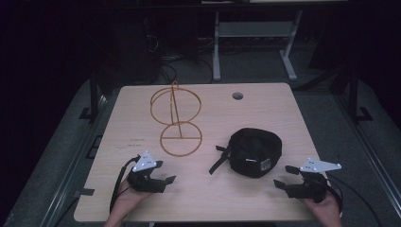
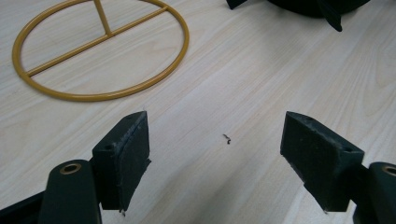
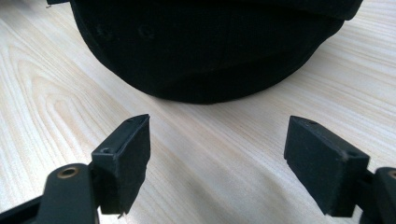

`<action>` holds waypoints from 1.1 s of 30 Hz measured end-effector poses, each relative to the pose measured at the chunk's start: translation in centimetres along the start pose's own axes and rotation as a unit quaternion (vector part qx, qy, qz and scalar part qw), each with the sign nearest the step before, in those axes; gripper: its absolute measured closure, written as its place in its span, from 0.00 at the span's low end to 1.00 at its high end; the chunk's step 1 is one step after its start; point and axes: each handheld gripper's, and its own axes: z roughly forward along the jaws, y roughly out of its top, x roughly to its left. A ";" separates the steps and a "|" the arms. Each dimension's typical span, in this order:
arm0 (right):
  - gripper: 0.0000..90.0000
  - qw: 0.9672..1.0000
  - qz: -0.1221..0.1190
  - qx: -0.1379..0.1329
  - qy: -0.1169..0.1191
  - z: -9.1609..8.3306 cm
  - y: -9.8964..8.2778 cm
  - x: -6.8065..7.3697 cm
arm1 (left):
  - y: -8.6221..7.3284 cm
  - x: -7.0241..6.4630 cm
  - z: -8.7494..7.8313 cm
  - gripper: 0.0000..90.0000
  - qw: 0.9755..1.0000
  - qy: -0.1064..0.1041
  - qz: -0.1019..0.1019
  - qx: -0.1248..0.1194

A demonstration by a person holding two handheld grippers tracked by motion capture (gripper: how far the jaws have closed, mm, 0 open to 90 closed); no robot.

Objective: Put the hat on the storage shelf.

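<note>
A light wooden surface (image 1: 265, 198) carries two things. A gold wire stand (image 1: 176, 118) sits left of centre: its round base ring lies flat, a thin post rises from it, and two more wire rings stand upright at the far end. A black cap (image 1: 255, 151) rests right of centre, with a black strap (image 1: 220, 158) trailing out to its left onto the wood.

The left claw (image 1: 165, 179) hovers at the near left, held in a person's hand (image 1: 124, 201), its jaws spread wide with nothing between them. In the left gripper view the stand's base ring (image 2: 100, 49) lies beyond the jaws, apart from them, and a small dark speck (image 2: 227, 138) marks the bare wood in the gap.

The right claw (image 1: 281, 177) sits at the near right, jaws likewise wide apart and empty. In the right gripper view the cap (image 3: 210, 46) lies just beyond the jaws, not touching them.

A round grommet hole (image 1: 238, 96) is set in the far part of the surface.
</note>
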 end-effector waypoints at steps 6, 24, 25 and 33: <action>0.25 1.000 -0.002 0.001 0.002 0.0 0.0 0.0 | 0.1 -0.2 0.4 0.27 1.000 -0.010 0.014 0.015; 0.25 1.000 -0.007 -0.005 0.008 0.2 0.3 0.6 | 2.3 -1.6 0.0 0.27 0.999 -0.027 0.030 -0.017; 0.25 1.000 -0.007 -0.005 0.009 0.1 0.3 0.6 | 2.9 -1.8 0.0 0.27 0.999 -0.033 0.031 -0.017; 0.24 1.000 0.004 -0.022 0.011 -0.4 0.1 0.2 | 4.5 -2.2 0.6 0.27 0.998 -0.048 0.030 -0.012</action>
